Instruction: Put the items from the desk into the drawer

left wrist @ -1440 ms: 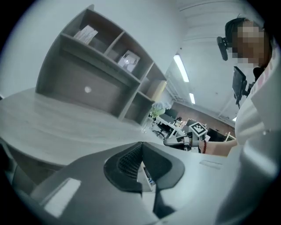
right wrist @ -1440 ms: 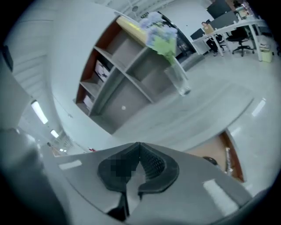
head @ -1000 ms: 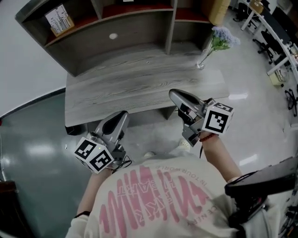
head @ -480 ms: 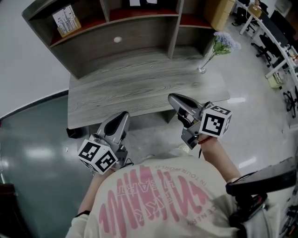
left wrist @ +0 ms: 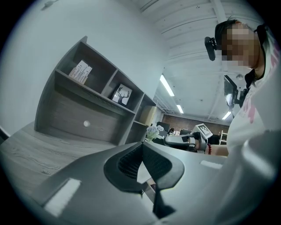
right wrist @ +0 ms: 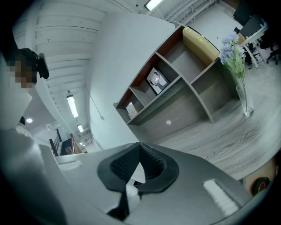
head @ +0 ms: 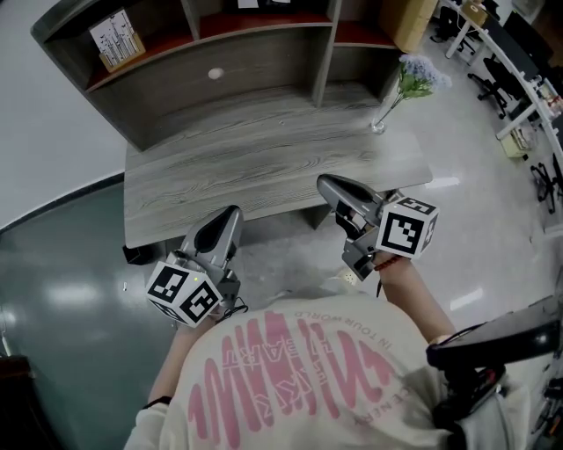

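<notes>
The grey wooden desk (head: 264, 149) carries a shelf unit at its back, whose lower panel has a white knob (head: 215, 74). A glass vase with pale flowers (head: 387, 105) stands at the desk's right end. I make out no other loose item on the desktop. My left gripper (head: 230, 214) hovers just off the front edge at the left, its jaws shut (left wrist: 141, 145) on nothing. My right gripper (head: 327, 183) is level at the front edge further right, also shut (right wrist: 139, 144) and empty. The knob (right wrist: 168, 122) and vase (right wrist: 243, 99) show in the right gripper view.
On the upper shelves sit a small printed box (head: 116, 39), a framed picture (left wrist: 123, 94) and a tan bundle (head: 409, 18). Office desks and chairs (head: 506, 79) stand to the right, a black chair part (head: 493, 343) at my right side.
</notes>
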Demonstrator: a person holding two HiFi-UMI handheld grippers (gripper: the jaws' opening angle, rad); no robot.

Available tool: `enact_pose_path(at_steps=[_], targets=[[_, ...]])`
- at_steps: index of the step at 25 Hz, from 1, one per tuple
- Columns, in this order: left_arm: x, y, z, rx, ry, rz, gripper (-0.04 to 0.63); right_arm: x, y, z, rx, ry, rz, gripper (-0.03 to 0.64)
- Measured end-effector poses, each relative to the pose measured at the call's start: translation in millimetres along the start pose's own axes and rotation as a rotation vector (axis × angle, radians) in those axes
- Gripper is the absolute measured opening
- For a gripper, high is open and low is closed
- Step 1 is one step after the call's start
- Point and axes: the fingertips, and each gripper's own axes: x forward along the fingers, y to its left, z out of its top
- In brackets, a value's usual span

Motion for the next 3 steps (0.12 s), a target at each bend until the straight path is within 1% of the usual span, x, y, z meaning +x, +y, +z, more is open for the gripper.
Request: enact_pose_path(at_steps=[3], targets=[[-1.4, 8.8, -1.2, -0.002, -0.004, -0.006, 0.017, 8.4, 0.2, -2.7, -0.001, 0.006, -0.003, 0.003]])
